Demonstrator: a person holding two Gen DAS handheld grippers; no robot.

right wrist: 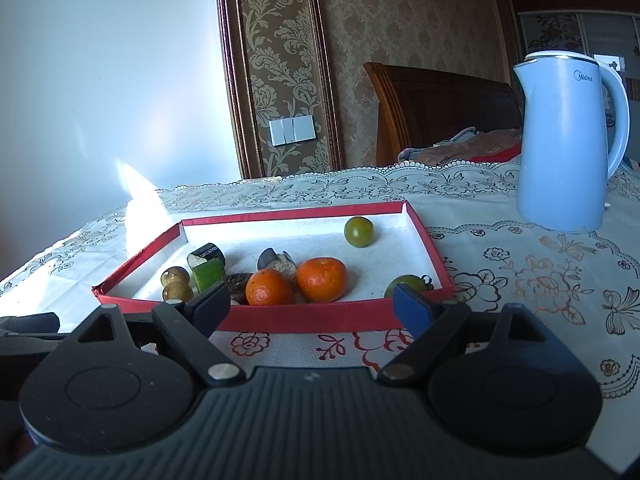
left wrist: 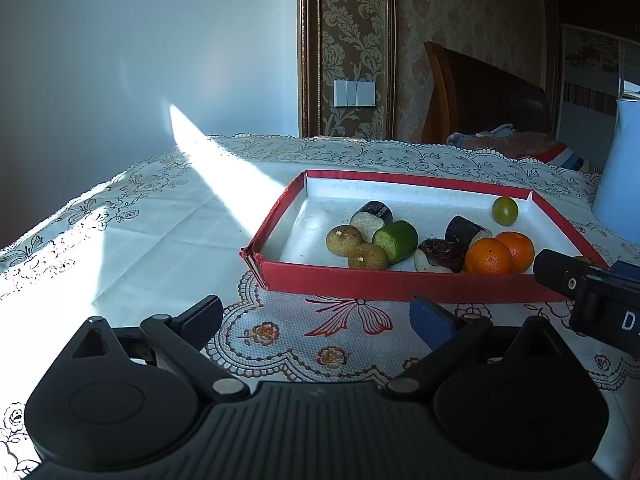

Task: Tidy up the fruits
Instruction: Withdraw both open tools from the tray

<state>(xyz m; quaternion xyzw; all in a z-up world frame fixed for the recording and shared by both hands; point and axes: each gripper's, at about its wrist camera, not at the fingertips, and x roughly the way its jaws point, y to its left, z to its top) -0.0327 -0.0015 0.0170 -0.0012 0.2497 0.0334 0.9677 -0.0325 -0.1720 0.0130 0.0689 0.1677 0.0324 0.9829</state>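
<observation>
A red tray (left wrist: 400,282) (right wrist: 312,318) with a white floor lies on the lace tablecloth and holds the fruit. Inside are two oranges (left wrist: 489,257) (right wrist: 321,274), two small brown longans (left wrist: 344,240) (right wrist: 175,278), a green cylinder piece (left wrist: 396,241) (right wrist: 207,273), dark wrapped rolls (left wrist: 440,255), and a green tomato (left wrist: 505,210) (right wrist: 359,231) at the far side. Another green tomato (right wrist: 406,284) sits in the tray's near right corner. My left gripper (left wrist: 316,318) stands open before the tray, empty. My right gripper (right wrist: 312,300) is open at the tray's near wall, empty.
A pale blue kettle (right wrist: 568,140) (left wrist: 618,176) stands on the table to the right of the tray. A wooden chair back (right wrist: 440,112) with clothes on it is behind the table. The right gripper's body (left wrist: 592,284) shows at the left wrist view's right edge.
</observation>
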